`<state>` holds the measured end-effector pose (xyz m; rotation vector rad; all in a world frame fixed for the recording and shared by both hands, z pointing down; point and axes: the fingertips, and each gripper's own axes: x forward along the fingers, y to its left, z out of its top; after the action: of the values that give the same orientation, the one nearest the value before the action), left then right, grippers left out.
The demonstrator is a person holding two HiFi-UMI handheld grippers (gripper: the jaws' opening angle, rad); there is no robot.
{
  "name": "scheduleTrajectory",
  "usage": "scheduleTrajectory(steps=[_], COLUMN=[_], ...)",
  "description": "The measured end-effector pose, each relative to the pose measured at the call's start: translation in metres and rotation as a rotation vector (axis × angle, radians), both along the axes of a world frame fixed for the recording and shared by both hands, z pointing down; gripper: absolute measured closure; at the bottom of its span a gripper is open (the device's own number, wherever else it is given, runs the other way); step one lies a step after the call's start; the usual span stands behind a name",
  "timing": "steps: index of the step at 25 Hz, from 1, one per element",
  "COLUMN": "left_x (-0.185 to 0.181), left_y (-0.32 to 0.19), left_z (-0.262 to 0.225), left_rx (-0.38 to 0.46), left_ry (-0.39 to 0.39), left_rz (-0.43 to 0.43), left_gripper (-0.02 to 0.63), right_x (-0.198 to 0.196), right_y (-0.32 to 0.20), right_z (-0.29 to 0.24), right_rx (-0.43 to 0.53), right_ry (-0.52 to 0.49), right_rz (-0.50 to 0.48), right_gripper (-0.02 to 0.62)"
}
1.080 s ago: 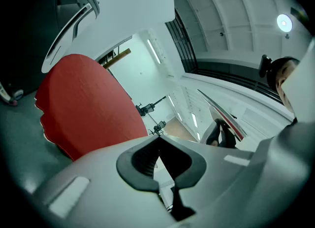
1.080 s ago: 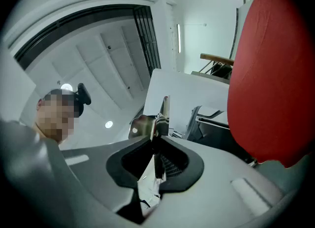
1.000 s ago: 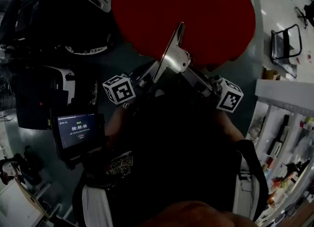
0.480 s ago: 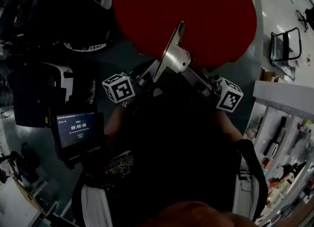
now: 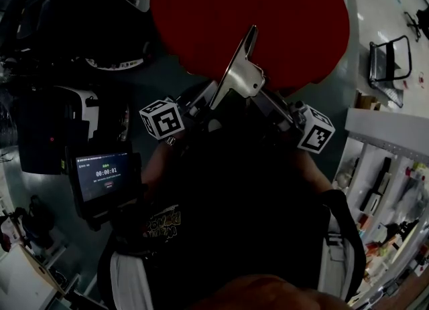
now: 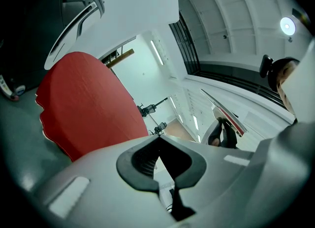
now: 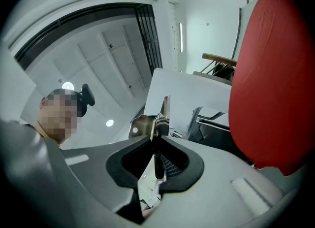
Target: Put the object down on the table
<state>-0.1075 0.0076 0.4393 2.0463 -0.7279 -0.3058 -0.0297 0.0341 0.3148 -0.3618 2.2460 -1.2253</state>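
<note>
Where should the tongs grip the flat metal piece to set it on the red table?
Wide lower end, clamping its two flat faces, coming from the person's side. The metal piece is a thin plate, narrow end pointing out over the red table; the right gripper pinches it so, probably leaving that end free to touch down first.

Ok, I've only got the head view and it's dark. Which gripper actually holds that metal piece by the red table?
Observer: The right gripper. Its own view shows the jaws shut on the metal piece, seen edge-on.
Operator: And the left one?
Observer: The left gripper has its jaws together with nothing between them, going by its view.
Operator: Is the piece touching the table?
Observer: No. In the right gripper view the table stands off to the right, apart from the piece.
</note>
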Motion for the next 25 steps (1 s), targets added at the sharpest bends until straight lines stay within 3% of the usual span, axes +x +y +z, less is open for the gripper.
scheduleTrajectory(steps=[10,17,22,25], left_x=[0.015,0.032,0.025,0.024], left_y=[-0.014,-0.057,-0.063,-0.073], left_z=[-0.002,0.011,0.01,0.01], left_rx=[-0.01,-0.033,-0.039,-0.049], left_ry=[-0.002,-0.001,-0.002,0.004], left_rz=[-0.003,-0.041,-0.094,-0.152], left_gripper=[0.595,0.595,0.595,0.595], right_x=[0.027,0.05,0.099,0.15], right_y=[-0.028,-0.087,-0.14,-0.193], right_z=[-0.004,0.014,0.05,0.093], right_rx=[-0.062,-0.131,-0.272,-0.356], right_ry=[-0.091,-0.104,-0.135,-0.057], right_rz=[0.022,0.01,0.15,0.272], right_gripper=[0.54,0.541,0.541,0.541])
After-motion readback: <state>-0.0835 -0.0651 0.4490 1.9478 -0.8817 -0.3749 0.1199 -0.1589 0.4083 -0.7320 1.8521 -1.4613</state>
